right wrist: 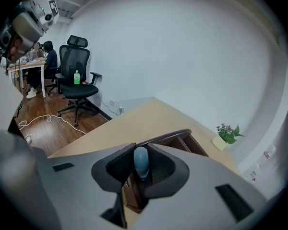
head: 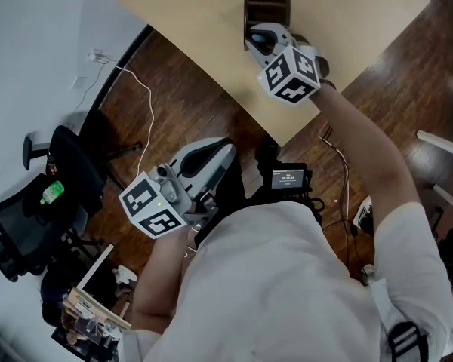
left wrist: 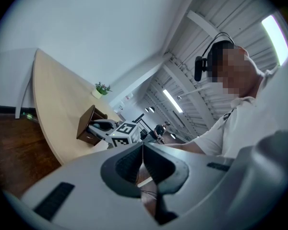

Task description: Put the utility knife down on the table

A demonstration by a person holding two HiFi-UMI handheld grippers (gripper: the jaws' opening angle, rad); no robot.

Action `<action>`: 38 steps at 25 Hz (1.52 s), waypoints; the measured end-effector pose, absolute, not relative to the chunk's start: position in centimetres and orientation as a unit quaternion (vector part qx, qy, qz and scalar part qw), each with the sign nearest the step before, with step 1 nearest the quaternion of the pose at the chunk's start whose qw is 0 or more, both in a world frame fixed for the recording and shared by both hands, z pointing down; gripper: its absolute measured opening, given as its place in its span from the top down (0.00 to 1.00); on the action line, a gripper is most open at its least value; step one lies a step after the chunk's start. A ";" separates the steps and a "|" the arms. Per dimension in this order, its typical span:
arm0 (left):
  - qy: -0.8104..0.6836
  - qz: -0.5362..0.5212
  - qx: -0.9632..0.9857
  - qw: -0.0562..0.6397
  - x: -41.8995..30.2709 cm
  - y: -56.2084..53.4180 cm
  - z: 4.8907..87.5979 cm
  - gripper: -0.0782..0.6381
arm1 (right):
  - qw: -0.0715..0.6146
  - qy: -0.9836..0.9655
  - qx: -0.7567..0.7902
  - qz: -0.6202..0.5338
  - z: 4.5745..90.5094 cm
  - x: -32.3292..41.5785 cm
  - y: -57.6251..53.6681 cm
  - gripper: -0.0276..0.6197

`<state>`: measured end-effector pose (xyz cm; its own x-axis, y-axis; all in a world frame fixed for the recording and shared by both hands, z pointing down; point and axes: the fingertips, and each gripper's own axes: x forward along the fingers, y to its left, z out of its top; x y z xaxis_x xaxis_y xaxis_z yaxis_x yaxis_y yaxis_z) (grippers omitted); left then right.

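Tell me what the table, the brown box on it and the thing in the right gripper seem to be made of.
The table looks like light wood or wood-look laminate: an even pale tan, matte. The brown box seems to be dark stained wood, with thin panels and a slight sheen. Of the utility knife in the right gripper, only a rounded blue-grey end shows; it is smooth, probably plastic.

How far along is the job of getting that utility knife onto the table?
Done: the utility knife is clamped in the right hand-held gripper. In hand: it hangs by the brown wooden box, above the table. To do: lay it on the tabletop and let go. The left hand-held gripper is shut and empty.
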<state>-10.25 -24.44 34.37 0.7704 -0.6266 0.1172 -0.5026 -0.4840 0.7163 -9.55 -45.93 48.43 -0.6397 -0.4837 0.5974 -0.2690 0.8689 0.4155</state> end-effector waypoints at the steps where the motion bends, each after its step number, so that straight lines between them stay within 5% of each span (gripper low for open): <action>1: -0.329 -0.080 0.857 0.388 -10.2 -24.4 34.4 0.89 | 0.368 -0.893 0.212 -0.146 48.5 -9.5 -45.9 0.84; 38: -0.309 -0.087 0.866 0.382 -10.9 -24.5 34.5 0.89 | 0.363 -0.892 0.243 -0.118 47.4 -9.4 -44.4 0.78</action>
<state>-10.87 -24.50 34.52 0.7933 -0.6027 0.0861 -0.4697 -0.5159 0.7164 -9.45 -44.40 47.45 -0.6175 -0.5193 0.5907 -0.3480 0.8539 0.3869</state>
